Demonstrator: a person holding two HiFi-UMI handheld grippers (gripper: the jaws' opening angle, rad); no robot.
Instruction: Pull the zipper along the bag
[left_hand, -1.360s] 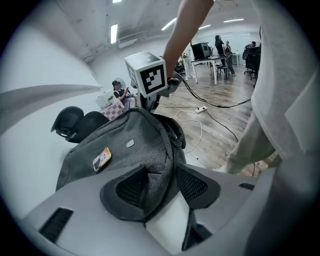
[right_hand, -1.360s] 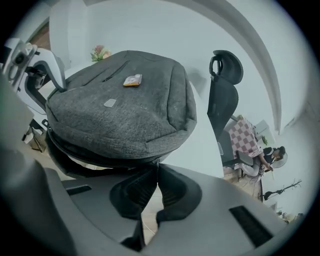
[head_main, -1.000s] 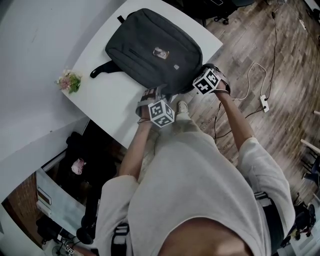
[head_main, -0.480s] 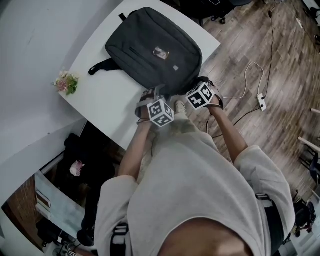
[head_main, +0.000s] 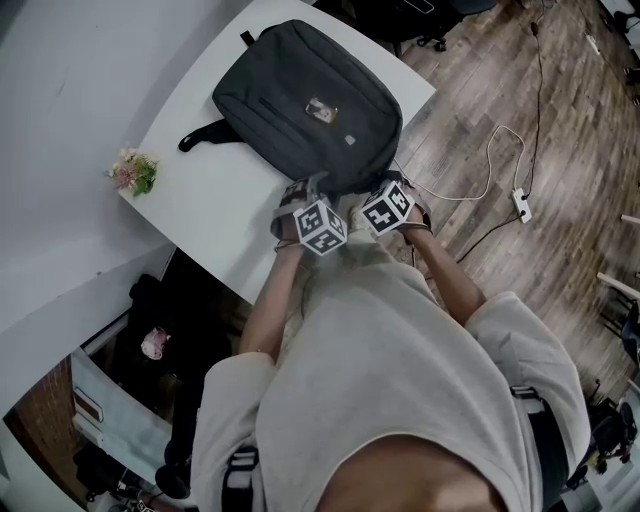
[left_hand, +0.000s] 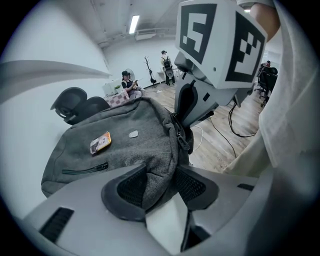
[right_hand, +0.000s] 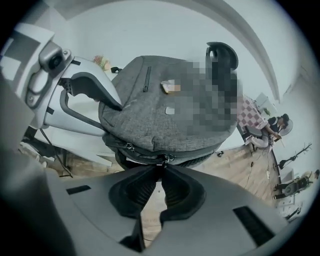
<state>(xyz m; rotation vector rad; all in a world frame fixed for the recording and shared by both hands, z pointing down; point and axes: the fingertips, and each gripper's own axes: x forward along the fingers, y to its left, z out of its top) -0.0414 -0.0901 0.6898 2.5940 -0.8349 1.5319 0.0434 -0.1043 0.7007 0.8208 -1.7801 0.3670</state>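
A dark grey backpack lies flat on the white table, its near edge overhanging the table's corner. My left gripper is shut on a fold of the bag's fabric at that near corner. Just right of it, my right gripper pinches the zipper pull on the bag's side between its fingertips. Its jaws have just been opening slightly, with the pull still between them. In the right gripper view a second slider sits on the zipper to the left. The right gripper also shows against the zipper in the left gripper view.
A small flower pot stands at the table's left edge. A white cable and power strip lie on the wooden floor to the right. Black office chairs stand behind the table, and people are far back in the room.
My right gripper has moved left along the bag's near edge, closing most of the gap to the left gripper. The left gripper and the bag have stayed put.
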